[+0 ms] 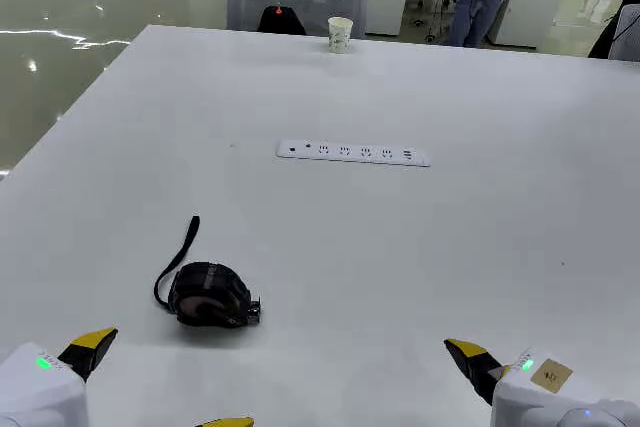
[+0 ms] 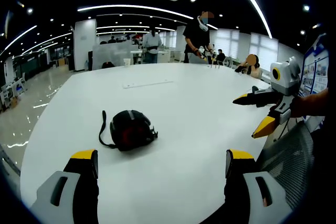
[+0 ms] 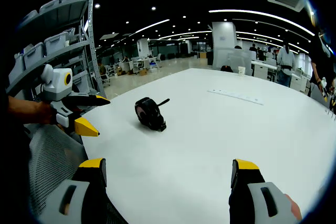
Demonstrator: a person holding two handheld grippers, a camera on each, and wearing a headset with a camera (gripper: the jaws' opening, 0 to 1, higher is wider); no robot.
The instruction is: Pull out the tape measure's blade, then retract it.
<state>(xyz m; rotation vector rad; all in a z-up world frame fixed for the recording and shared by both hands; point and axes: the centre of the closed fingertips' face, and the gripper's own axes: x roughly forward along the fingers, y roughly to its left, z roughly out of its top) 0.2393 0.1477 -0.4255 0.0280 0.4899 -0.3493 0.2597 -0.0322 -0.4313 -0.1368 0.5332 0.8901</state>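
Black, with its wrist strap trailing, the tape measure (image 1: 210, 295) lies on the white table (image 1: 460, 247), nearer the left gripper (image 2: 161, 157). That one and the right gripper (image 3: 169, 164) hover at the near edge, jaws spread wide, holding nothing.

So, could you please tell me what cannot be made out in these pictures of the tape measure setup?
Tape measure: head view, too small and dark to tell the blade's hook from the case.
Right gripper: head view, the bottom edge cuts off one jaw.
Paper cup: head view, too far away to see inside.
Power strip: head view, markings too small to read.
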